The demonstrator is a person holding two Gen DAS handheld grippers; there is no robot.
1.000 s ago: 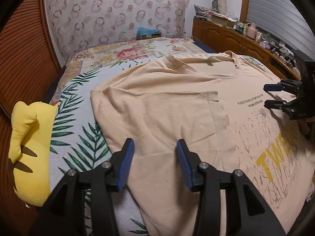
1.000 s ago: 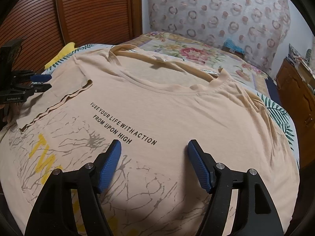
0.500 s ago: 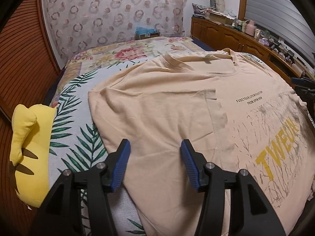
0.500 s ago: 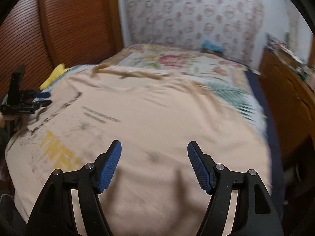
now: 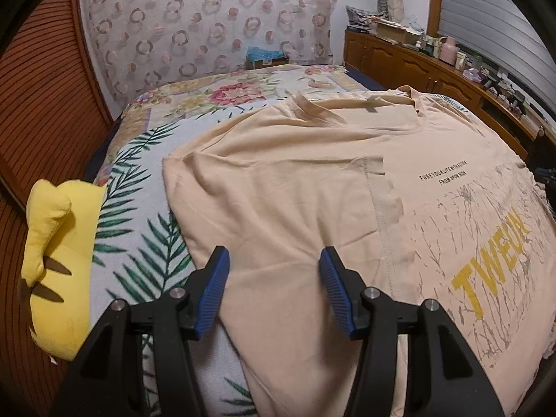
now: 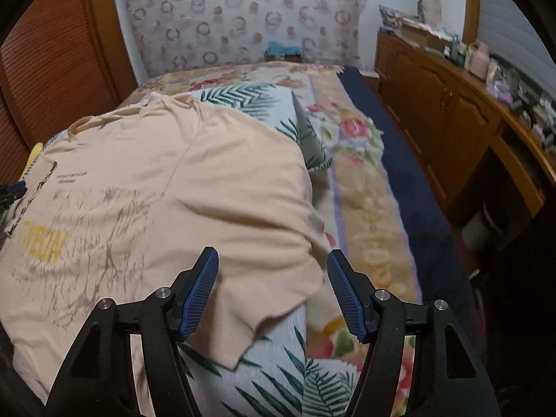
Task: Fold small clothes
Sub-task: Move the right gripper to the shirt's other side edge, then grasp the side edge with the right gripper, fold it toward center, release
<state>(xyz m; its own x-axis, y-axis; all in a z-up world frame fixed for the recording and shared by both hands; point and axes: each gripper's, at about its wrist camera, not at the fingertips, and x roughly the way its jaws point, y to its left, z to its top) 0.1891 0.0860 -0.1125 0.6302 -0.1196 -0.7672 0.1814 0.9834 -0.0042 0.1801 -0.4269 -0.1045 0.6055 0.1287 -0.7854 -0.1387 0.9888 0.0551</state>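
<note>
A peach T-shirt [image 5: 295,187] with yellow and grey print lies spread on the bed, its left sleeve folded inward over the chest. It also shows in the right wrist view [image 6: 166,191]. My left gripper [image 5: 274,288] is open and empty, just above the shirt's folded left side. My right gripper [image 6: 272,286] is open and empty, above the shirt's right sleeve [image 6: 264,299], whose hem hangs near the bed's leaf-print cover. A bit of the left gripper shows at the far left edge of the right wrist view [image 6: 10,191].
A yellow plush toy [image 5: 55,260] lies at the bed's left edge by the wooden slatted wall. A wooden cabinet [image 6: 451,125] with clutter on top runs along the right. A blue box [image 5: 266,57] sits at the bed's head. Floral and leaf-print bedding [image 5: 139,215] surrounds the shirt.
My right gripper has swung right, from over the shirt's chest print to over its right sleeve and the bed's right edge. My left gripper drew back slightly. Both stayed open.
</note>
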